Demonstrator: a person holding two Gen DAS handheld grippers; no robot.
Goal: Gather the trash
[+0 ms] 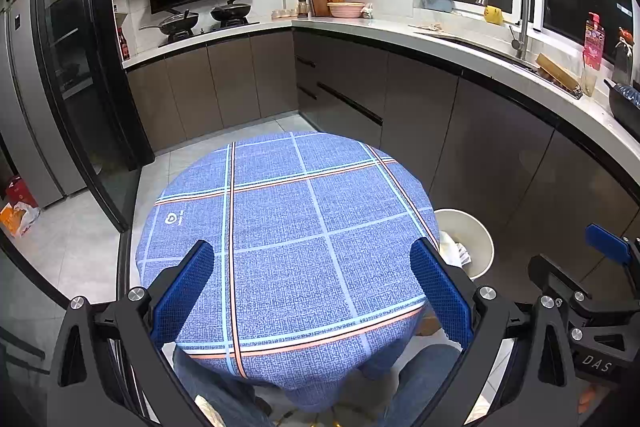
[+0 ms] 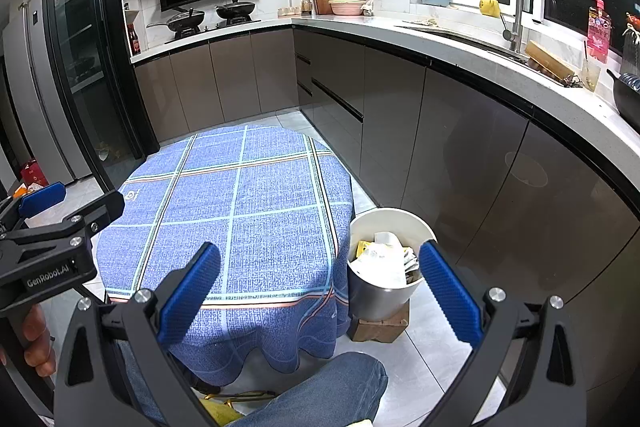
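Note:
A white bin [image 2: 386,217] stands on a brown block to the right of a small table covered by a blue checked cloth [image 2: 248,211]. It holds crumpled white and yellow paper trash [image 2: 380,259]. In the left wrist view the bin [image 1: 474,231] shows past the cloth's [image 1: 296,227] right edge. My left gripper [image 1: 314,257] is open and empty above the cloth. My right gripper [image 2: 320,259] is open and empty above the table's right edge, its right finger beside the bin. No trash shows on the cloth.
Dark kitchen cabinets [image 2: 460,131] with a white counter and sink run close on the right. A fridge [image 1: 24,99] and a black glass cabinet stand on the left. An orange bag [image 1: 16,215] lies on the tiled floor. The person's jeans-clad legs [image 2: 320,395] are under the table.

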